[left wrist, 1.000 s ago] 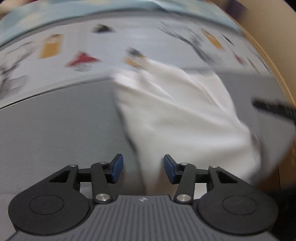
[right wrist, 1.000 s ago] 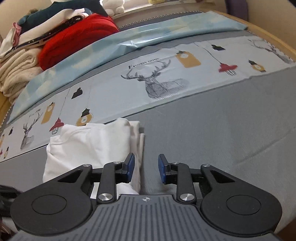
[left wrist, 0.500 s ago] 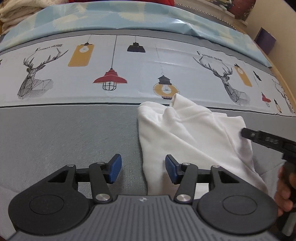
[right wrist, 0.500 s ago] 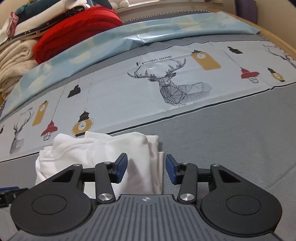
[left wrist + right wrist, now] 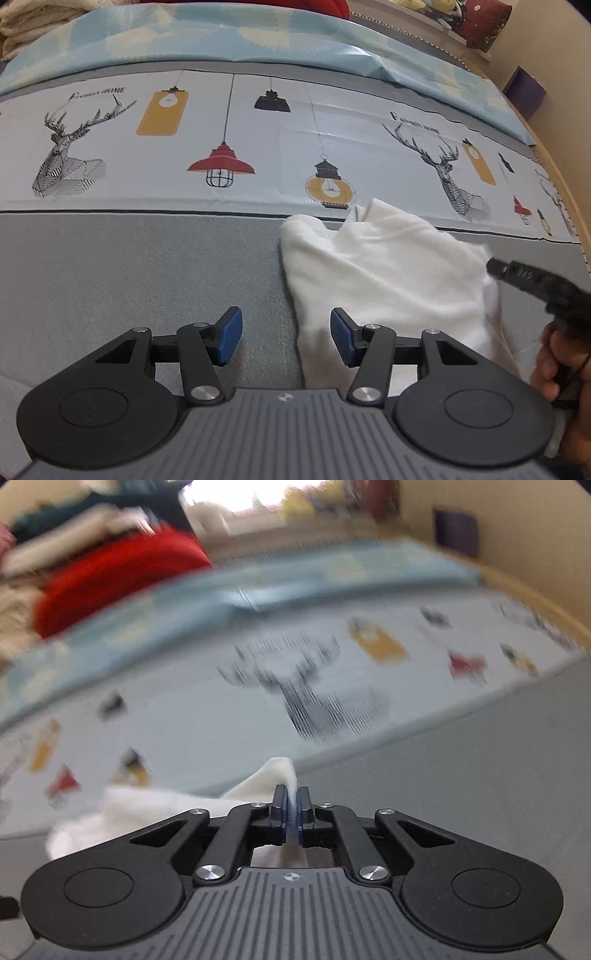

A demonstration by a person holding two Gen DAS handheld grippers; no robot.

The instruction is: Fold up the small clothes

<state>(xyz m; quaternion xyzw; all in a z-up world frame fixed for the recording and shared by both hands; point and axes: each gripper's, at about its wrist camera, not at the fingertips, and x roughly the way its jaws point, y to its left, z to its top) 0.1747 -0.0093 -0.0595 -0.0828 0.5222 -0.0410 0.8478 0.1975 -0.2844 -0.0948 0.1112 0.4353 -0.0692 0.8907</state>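
Note:
A small white garment point(image 5: 388, 266) lies crumpled on the grey bedcover point(image 5: 129, 277), just below the printed band. My left gripper point(image 5: 286, 332) hovers open over the garment's left edge; the cloth runs under its right pad point(image 5: 341, 341) without being pinched. My right gripper point(image 5: 291, 805) is closing, and its blue pads press on a raised fold of the white garment point(image 5: 147, 812). In the left wrist view the right gripper point(image 5: 495, 267) shows as a black tip at the garment's right edge, held by a hand point(image 5: 554, 365).
A printed band point(image 5: 221, 147) with deer and lamps crosses the bed, with a light blue sheet point(image 5: 258, 40) behind it. Piled clothes, including a red one point(image 5: 110, 579) and cream ones point(image 5: 33, 22), sit at the back left. The wooden bed edge point(image 5: 576, 206) curves along the right.
My right gripper has shifted left to the garment's right edge and shut on a fold of it; its view is now blurred. The left gripper stays open, and its view has steadied.

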